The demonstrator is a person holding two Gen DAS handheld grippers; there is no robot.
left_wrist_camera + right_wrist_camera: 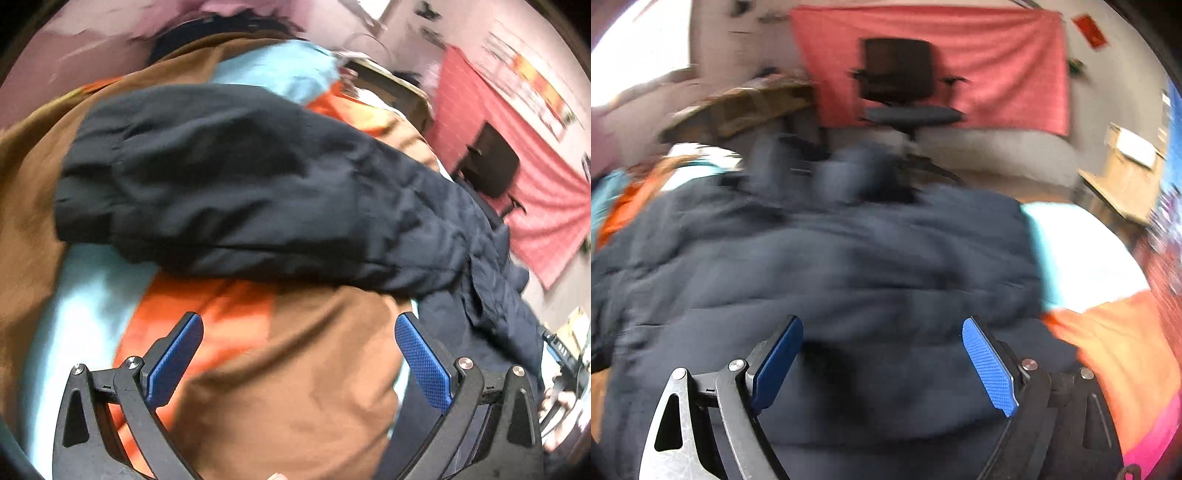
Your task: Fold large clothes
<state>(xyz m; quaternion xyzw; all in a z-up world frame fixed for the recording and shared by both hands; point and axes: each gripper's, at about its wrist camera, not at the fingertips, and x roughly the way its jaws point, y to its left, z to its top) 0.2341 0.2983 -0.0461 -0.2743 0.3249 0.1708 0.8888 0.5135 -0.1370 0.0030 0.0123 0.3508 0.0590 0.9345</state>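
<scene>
So, left to right across what you've got:
Bedding: your spread (303, 369) shows brown, orange and pale blue patches, rumpled, under everything.
Left gripper: your left gripper (299, 347) hangs with jaws spread wide, nothing between the blue pads (424, 362); brown cloth lies beneath them.
Garment: the dark jacket (240, 184) lies in a bulky heap across the spread, beyond your left fingers (view is motion-smeared).
Right gripper: your right gripper (882, 354) has jaws parted wide, directly over the jacket (831, 266); pads not pressing on it, as far as the blur allows.
Background: black office chair (901, 81) before a red hanging cloth (1004, 70) on the far wall.
</scene>
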